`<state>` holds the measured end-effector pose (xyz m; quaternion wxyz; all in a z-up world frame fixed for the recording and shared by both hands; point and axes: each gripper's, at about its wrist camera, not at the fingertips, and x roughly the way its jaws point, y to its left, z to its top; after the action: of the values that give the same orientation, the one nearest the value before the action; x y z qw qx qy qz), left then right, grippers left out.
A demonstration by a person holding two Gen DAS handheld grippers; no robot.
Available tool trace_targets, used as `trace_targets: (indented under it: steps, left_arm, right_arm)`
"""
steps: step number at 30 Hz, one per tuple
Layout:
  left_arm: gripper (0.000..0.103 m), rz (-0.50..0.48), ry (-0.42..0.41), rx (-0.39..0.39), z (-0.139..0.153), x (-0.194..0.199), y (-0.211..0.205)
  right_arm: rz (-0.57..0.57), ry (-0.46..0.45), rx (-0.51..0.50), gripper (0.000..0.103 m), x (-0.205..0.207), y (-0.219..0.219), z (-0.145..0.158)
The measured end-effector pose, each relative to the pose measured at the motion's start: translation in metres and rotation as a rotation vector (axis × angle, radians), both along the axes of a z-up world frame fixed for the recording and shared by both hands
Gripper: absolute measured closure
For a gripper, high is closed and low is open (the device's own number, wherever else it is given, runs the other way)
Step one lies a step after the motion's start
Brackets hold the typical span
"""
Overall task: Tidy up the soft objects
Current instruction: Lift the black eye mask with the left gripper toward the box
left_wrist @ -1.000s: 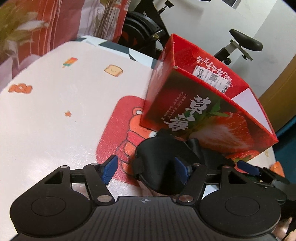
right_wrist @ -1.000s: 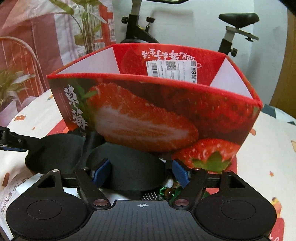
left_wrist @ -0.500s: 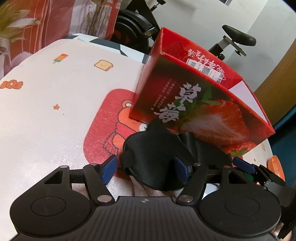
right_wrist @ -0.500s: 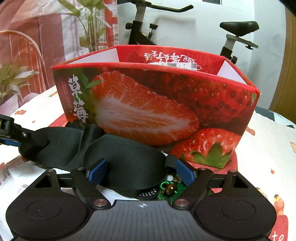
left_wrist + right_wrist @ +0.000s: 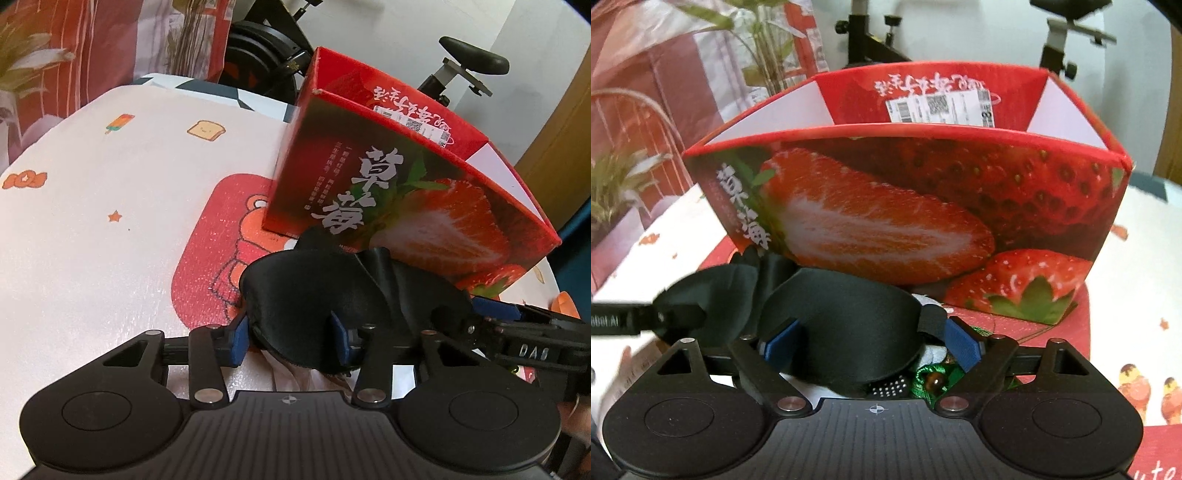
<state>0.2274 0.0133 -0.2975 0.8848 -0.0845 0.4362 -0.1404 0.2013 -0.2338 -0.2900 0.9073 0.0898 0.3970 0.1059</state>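
White patterned surface (image 5: 110,258) carries our red box (image 5: 406,192); against its front lies the black mask (image 5: 846,325). Our left gripper (image 5: 291,338) jaws are closing around one end, our right gripper (image 5: 873,341) jaws opening around the other.

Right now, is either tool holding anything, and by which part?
Left tool is closing around one eye cup of the black sleep mask. Right tool is opening, straddling the other cup; neither grip is confirmed.
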Motion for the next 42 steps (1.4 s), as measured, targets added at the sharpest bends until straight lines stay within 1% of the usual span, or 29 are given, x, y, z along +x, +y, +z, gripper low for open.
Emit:
trace_targets:
  steps: [5,10,13,16,18,20,21,23,27,30,32,34,37,40,42]
  left_arm:
    - [0.055,-0.003,0.007,-0.003,-0.005,0.000,0.002]
    - [0.054,-0.004,0.016,-0.011,-0.009,0.000,0.004]
    - [0.053,0.001,0.028,-0.034,-0.011,0.002,0.007]
    - [0.053,0.000,0.025,-0.045,-0.012,0.002,0.009]
    - [0.053,-0.004,0.022,-0.036,-0.012,0.002,0.007]
    - [0.053,-0.006,0.020,-0.031,-0.013,0.002,0.006]
    - [0.053,-0.007,0.020,-0.031,-0.013,0.001,0.006]
    - [0.053,-0.008,0.019,-0.033,-0.013,0.001,0.006]
    - [0.053,-0.008,0.019,-0.033,-0.013,0.001,0.006]
    - [0.053,-0.008,0.018,-0.035,-0.014,0.001,0.007]
    - [0.053,-0.007,0.017,-0.036,-0.014,0.001,0.007]
    - [0.053,-0.005,0.020,-0.042,-0.014,0.001,0.008]
    - [0.056,0.009,0.028,-0.070,-0.011,0.001,0.013]
    - [0.061,-0.009,0.006,-0.057,-0.002,-0.002,0.012]
    - [0.063,-0.025,-0.007,-0.044,0.006,-0.005,0.012]
  right_arm:
    - [0.006,0.038,0.045,0.017,0.010,-0.002,-0.003]
    - [-0.002,0.061,0.086,0.017,0.016,-0.007,-0.004]
    - [0.000,0.063,0.075,0.019,0.017,-0.005,-0.003]
    - [0.015,0.043,0.068,0.033,0.012,0.000,0.000]
    - [0.017,0.029,0.052,0.037,0.009,0.003,0.004]
    - [0.021,0.008,0.036,0.043,0.005,0.006,0.009]
    - [0.025,-0.007,0.034,0.044,0.002,0.008,0.013]
    - [0.034,-0.041,0.028,0.051,-0.005,0.009,0.020]
    - [0.047,-0.122,-0.018,0.061,-0.020,0.013,0.038]
    - [0.059,-0.177,-0.032,0.078,-0.029,0.013,0.052]
    - [0.074,-0.194,-0.014,0.084,-0.034,0.012,0.059]
    - [0.087,-0.194,-0.008,0.087,-0.034,0.011,0.061]
    - [0.069,-0.179,-0.052,0.089,-0.035,0.013,0.058]
    - [0.049,-0.155,-0.051,0.089,-0.037,0.010,0.053]
    - [0.053,-0.156,-0.074,0.089,-0.041,0.013,0.050]
